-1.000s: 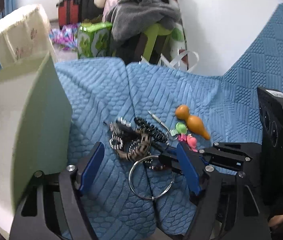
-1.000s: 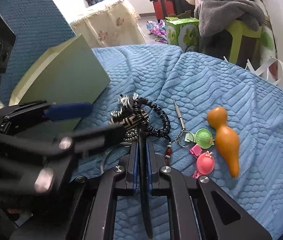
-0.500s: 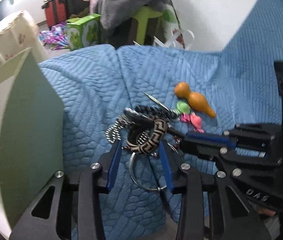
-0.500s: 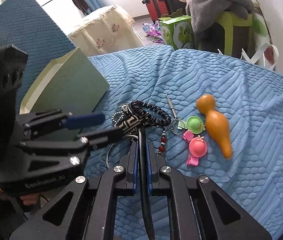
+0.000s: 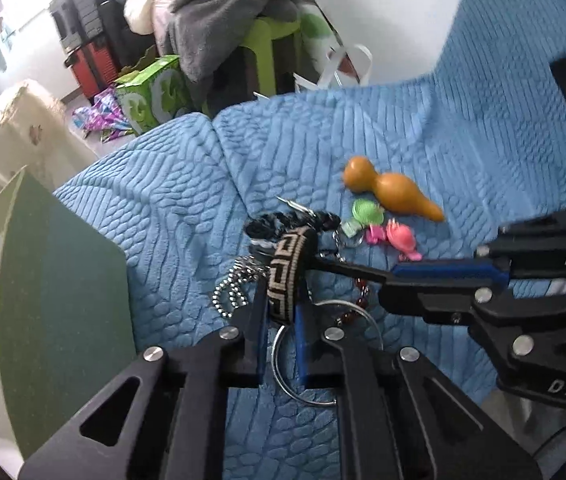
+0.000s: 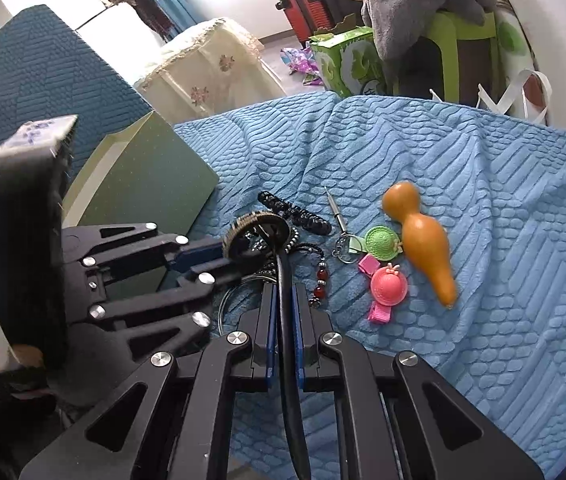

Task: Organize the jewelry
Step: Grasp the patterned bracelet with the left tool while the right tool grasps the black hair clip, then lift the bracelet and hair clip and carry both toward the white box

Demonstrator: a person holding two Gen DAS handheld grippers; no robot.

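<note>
Closing on the patterned bangle (image 5: 289, 276) atop the tangled jewelry pile, the left gripper (image 5: 279, 312) has it between its jaws; the right gripper (image 6: 282, 300) stays clamped on a black rod (image 6: 287, 320) hooked into the pile; next, likely, lifting the bangle free toward the green box (image 5: 59, 312).

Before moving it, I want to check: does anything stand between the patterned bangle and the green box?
Only a bead chain lies on the cloth between them; the right gripper's black rod seems hooked through the patterned bangle.
</note>
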